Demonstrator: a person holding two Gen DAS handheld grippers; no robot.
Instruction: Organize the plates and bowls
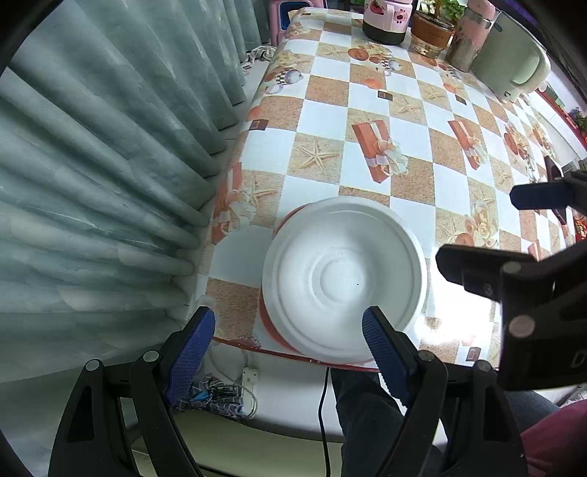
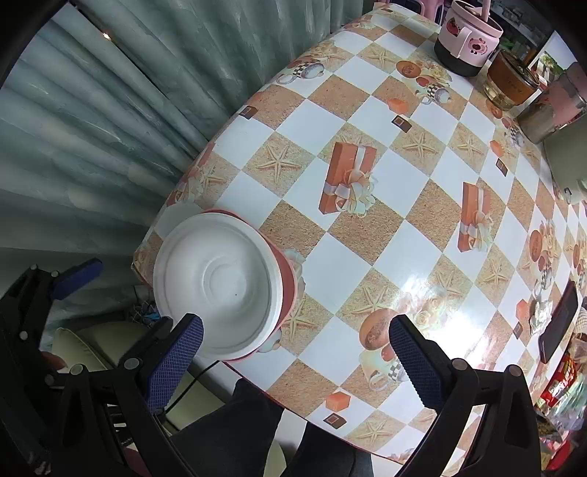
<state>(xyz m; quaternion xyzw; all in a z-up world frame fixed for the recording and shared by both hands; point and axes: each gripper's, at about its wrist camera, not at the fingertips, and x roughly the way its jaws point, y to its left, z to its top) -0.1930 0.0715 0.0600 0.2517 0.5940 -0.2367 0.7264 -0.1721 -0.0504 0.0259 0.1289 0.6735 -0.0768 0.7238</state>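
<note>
A white bowl [image 1: 343, 279] sits nested on a red dish [image 1: 268, 330] at the near left corner of the checkered table [image 1: 367, 110]. My left gripper [image 1: 290, 352] is open and empty, held above the table's front edge just before the bowl. The stack also shows in the right wrist view, the white bowl [image 2: 220, 282] over the red dish [image 2: 288, 284]. My right gripper [image 2: 293, 359] is open and empty, above the front edge to the right of the stack. The right gripper also shows at the right of the left wrist view [image 1: 484, 235].
Grey-green curtains [image 1: 110, 165] hang left of the table. At the far end stand a pink jar [image 1: 385, 18], a brown glass jar [image 1: 431, 31], a pink bottle [image 1: 471, 33] and a pale green appliance [image 1: 513, 62]. A dark phone [image 2: 559, 323] and snack packets [image 2: 561, 385] lie at right.
</note>
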